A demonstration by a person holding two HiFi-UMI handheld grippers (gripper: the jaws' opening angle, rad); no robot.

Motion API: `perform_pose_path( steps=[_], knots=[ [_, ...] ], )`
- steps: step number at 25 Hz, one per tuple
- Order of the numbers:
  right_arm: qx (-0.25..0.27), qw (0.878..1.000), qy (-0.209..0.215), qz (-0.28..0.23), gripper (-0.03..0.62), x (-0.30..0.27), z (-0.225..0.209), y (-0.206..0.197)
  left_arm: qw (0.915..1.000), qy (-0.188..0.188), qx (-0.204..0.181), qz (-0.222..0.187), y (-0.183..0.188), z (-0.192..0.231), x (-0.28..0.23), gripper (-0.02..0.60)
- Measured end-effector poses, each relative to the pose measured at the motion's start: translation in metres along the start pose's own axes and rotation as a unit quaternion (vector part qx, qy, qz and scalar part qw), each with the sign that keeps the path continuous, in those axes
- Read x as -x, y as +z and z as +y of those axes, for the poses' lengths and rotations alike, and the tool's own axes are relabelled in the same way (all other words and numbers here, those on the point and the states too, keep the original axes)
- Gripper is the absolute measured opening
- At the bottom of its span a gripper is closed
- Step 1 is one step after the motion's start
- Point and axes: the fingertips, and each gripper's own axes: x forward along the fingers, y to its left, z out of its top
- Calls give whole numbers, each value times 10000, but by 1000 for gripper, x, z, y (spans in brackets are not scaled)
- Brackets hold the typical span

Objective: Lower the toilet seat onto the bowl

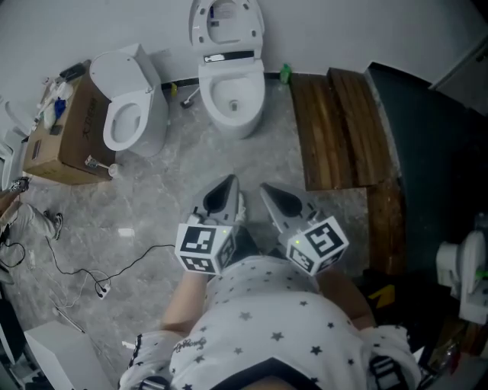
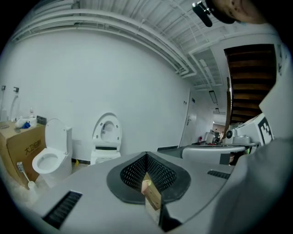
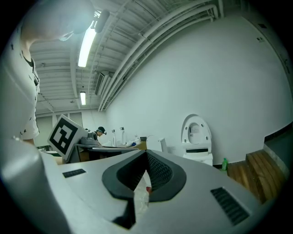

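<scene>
A white toilet stands against the far wall with its seat and lid (image 1: 226, 22) raised upright over the open bowl (image 1: 233, 100). The left gripper view shows the raised seat (image 2: 106, 131) straight ahead, and the right gripper view has that seat (image 3: 196, 134) to the right of centre. My left gripper (image 1: 228, 185) and right gripper (image 1: 268, 190) sit side by side in front of my body. Both point toward the toilet, well short of it. Each is shut with nothing held, as the left gripper (image 2: 146, 159) and right gripper (image 3: 146, 155) show up close.
A second white toilet (image 1: 127, 108) with a tank stands to the left, beside a cardboard box (image 1: 64, 139). Wooden planks (image 1: 335, 129) lie to the right of the bowl, with a green bottle (image 1: 285, 74) by the wall. A cable (image 1: 91, 266) trails over the floor at left.
</scene>
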Motion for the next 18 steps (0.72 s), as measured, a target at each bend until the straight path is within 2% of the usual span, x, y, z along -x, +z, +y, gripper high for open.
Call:
perform_pose_path(
  steps=[5,9,14,18],
  knots=[
    [-73,10000,6,45,5,-32,-26,7,10000,-13,56,69,6,22,-36,-3],
    [-169,9998,-17,87,5,-64,-48,19,10000,-23,1,73,22,44,-63,-3],
    [-152,9998,10,83,5,-109,-75,38,9997,-23,144,179,43,79,-96,-3],
    [-153,9998,-9,107,5,-142,-94,49,9999,12,42,138,57,107,-123,-3]
  ],
)
